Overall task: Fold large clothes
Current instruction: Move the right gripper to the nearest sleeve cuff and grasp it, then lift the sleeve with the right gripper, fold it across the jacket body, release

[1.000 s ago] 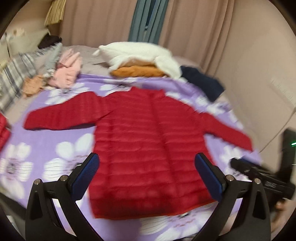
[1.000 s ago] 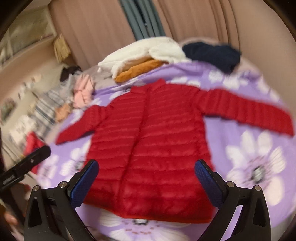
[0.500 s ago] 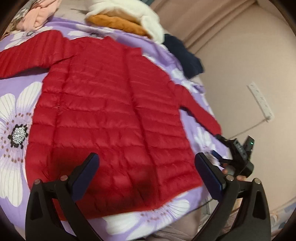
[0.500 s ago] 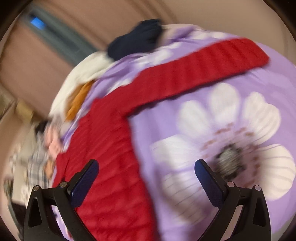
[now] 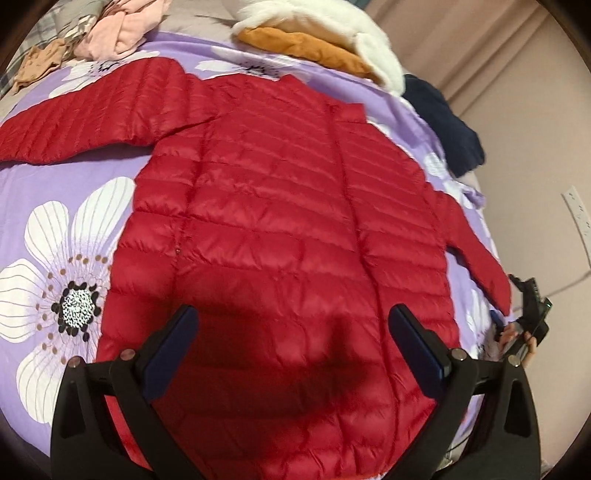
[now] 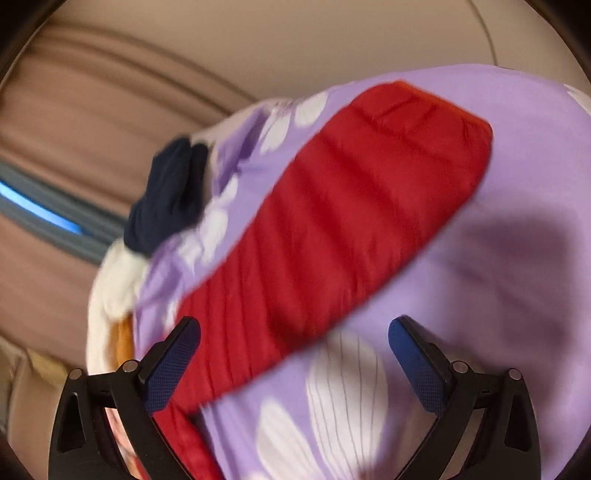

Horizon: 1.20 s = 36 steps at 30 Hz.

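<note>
left wrist shows the whole red jacket (image 5: 280, 236); right wrist only its sleeve (image 6: 332, 229); both jaws released.

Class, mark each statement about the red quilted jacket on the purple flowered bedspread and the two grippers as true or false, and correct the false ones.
1. The red quilted jacket lies spread flat with both sleeves out. True.
2. The left gripper is shut on the jacket's hem. False: it is open, holding nothing.
3. The right gripper is open near a red sleeve. True.
4. The purple flowered bedspread holds only the jacket. False: a white fleecy garment, a dark navy garment and others lie beyond it.
</note>
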### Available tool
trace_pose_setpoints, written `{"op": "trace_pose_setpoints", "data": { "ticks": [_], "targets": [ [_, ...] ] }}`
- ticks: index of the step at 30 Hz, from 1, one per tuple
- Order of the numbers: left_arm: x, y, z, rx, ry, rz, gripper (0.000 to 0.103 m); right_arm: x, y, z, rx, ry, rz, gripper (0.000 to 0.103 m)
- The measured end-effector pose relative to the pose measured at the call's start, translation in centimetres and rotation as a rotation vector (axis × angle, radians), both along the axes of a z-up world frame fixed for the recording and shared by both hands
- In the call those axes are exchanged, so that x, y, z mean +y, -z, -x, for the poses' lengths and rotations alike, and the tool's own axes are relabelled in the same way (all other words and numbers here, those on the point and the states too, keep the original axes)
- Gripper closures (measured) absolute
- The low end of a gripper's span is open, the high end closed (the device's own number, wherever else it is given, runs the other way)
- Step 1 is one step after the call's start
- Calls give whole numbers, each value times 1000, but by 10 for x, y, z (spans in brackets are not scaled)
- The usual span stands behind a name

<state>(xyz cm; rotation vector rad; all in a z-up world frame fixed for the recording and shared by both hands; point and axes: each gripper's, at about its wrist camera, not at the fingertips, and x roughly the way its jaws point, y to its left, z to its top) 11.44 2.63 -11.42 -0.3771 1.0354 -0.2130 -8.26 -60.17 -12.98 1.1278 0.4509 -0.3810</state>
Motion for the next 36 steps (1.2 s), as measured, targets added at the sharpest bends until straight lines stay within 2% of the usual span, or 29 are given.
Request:
{"op": "trace_pose_setpoints", "data": {
  "ticks": [2,4,6,7,9,12,14,18,22,26,30,31,33,36],
  "targets": [
    [6,4,-6,7,-31,7,0,-12,2,1,-42,63,-38,3],
    [10,6,-9,13,-59,9,0,-19,3,4,-71,108,-63,16],
    [14,7,-11,23,-73,0,0,-26,6,3,-46,120,-76,44],
    [16,8,-12,26,-78,-10,0,-29,8,2,-30,123,-87,52],
    [19,7,-13,29,-88,-26,0,-35,11,9,-14,141,-114,75],
    [27,8,-13,34,-105,-12,0,-38,4,18,-41,160,-131,90],
    [32,7,-12,36,-116,-6,0,-31,-18,15,-66,138,-55,92],
    [45,1,-5,2,-140,12,0,1,-82,4,-106,33,163,93],
    [60,-7,2,-25,-154,56,0,59,-156,-14,-157,-107,384,93],
    [75,-5,7,-15,-174,117,0,125,-205,-35,-191,-247,531,93],
    [90,0,13,0,-200,145,0,205,-230,-64,-189,-403,670,93],
    [93,1,14,2,-203,151,0,220,-231,-82,-177,-439,705,93],
    [102,2,17,2,-220,153,0,257,-228,-104,-151,-513,780,93],
    [117,2,20,4,-242,186,0,311,-207,-133,-108,-642,888,93]
  ]
}}
